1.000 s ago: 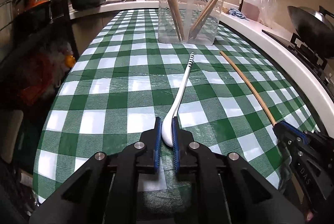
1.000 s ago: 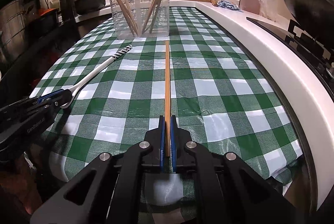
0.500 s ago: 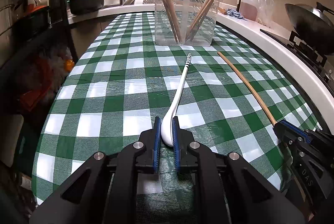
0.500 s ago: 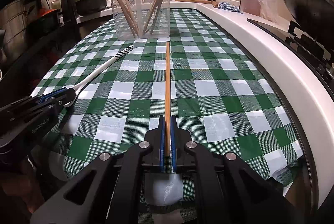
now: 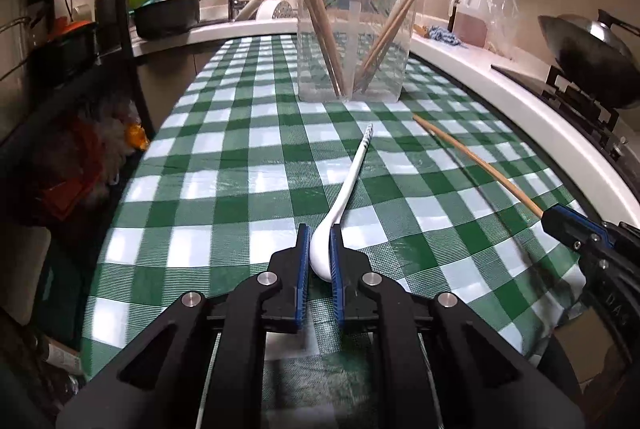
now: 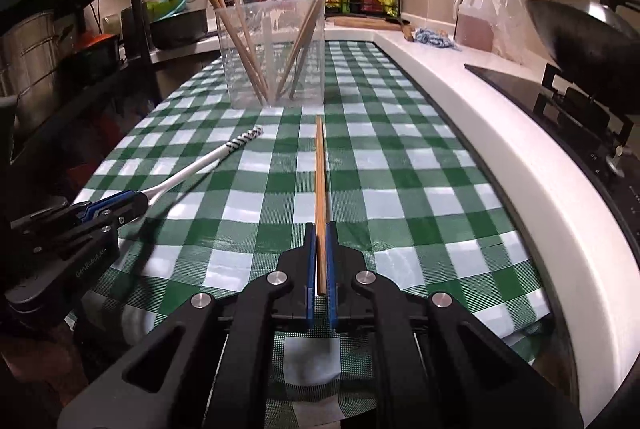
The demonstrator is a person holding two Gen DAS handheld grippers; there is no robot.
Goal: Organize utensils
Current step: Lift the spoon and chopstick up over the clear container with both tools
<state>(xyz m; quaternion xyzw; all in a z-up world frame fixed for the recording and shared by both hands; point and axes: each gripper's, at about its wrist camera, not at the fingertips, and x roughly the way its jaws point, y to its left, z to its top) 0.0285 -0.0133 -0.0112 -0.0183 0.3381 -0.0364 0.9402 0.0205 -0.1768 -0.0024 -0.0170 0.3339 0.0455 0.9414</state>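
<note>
My left gripper point(image 5: 320, 233) is shut on the bowl of a white spoon point(image 5: 350, 175), whose striped handle points toward a clear container point(image 5: 354, 41) holding several wooden chopsticks. My right gripper point(image 6: 319, 231) is shut on the near end of a single wooden chopstick point(image 6: 319, 169) that points straight at the same container point(image 6: 272, 53). Spoon and chopstick are both held just above the green checked tablecloth point(image 5: 240, 165). The right gripper shows at the right edge of the left wrist view point(image 5: 560, 219); the left gripper shows at the left of the right wrist view point(image 6: 120, 201).
A white counter edge point(image 6: 500, 157) runs along the right of the table, with a stove and a dark wok point(image 6: 580, 33) beyond. A black shelf rack point(image 5: 80, 29) with pots stands on the left. A sink and bottles are behind the container.
Both grippers have lifted slightly and tipped up with the spoon and chopstick held; the container now appears lower in each view. Both grips are unchanged.
</note>
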